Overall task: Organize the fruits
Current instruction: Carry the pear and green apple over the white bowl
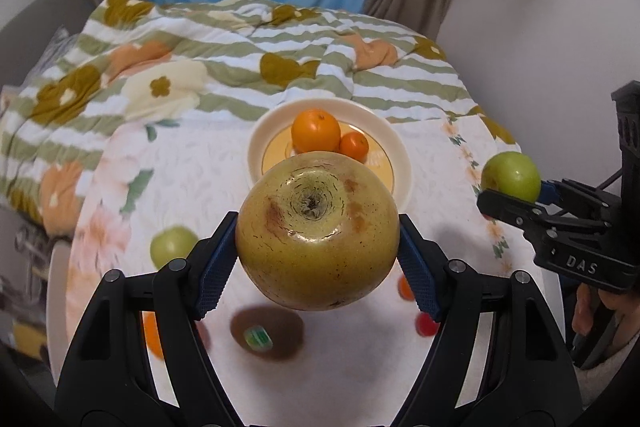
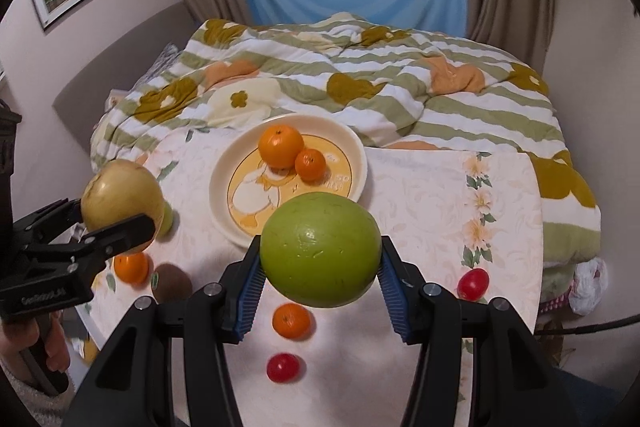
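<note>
Between the blue pads of the left gripper (image 1: 318, 247) sits a large yellow-green pear-like fruit (image 1: 318, 231), pinched on both sides and held clear of the table (image 2: 432, 195), its calyx end facing the camera. The right gripper (image 2: 320, 267) pinches a green apple (image 2: 320, 251) in the same way, also lifted off the cloth. Ahead of both grippers, just beyond the held fruits, lies the cream plate (image 2: 358, 147) with a large orange (image 2: 280, 146) and a small orange (image 2: 310, 165) touching each other on it. Below and behind the right gripper, loose on the table, are another small orange (image 2: 291, 320), two red cherry tomatoes (image 2: 283, 367) and (image 2: 473, 283); near the left gripper lie a further orange (image 2: 131, 267), a brown kiwi (image 2: 173, 285) and a second green apple (image 1: 173, 245). The step in hand looks like the carry: two fruits picked up at once and on the way to the plate. The next move calls for bringing each gripper forward over a bare part of the plate, one after the other so the two do not crowd, lowering until the fruit rests, then spreading the fingers gently, since round fruit set near the rim or against the oranges could roll off.
</note>
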### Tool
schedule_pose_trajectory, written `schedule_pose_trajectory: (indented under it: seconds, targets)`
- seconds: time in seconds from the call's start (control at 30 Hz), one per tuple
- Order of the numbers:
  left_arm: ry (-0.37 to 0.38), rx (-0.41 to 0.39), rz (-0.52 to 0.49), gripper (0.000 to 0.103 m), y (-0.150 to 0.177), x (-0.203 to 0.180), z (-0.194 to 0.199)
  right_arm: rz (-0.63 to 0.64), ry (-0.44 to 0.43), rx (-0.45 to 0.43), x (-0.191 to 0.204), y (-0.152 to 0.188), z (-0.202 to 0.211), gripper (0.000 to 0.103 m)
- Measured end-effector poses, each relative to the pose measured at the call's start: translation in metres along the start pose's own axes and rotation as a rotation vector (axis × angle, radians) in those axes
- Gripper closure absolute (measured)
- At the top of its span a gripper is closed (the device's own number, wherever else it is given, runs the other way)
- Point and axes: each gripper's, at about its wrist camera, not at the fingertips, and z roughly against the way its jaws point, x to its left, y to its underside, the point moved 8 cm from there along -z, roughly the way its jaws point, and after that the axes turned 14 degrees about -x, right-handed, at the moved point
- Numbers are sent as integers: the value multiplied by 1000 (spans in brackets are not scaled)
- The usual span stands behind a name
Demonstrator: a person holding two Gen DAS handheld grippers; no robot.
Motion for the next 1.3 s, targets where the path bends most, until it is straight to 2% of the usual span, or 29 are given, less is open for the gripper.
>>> schedule_pose_trajectory:
  seconds: [0.37,0.5,0.83,1.3]
  targets:
    - [104,78,-108,21,-24,31,-71,-98,118,11,4,-12,-34,54]
    - [135,104,-150,21,-24,40,-97,-123,153,19,5,-14,-45,54]
    - [205,159,-246,21,-17,35,-150,-165,237,49,-2,-6,-66,54]
    - [251,145,-300,19,-21,27,-168,-221,279,60,-10,1,-74,54]
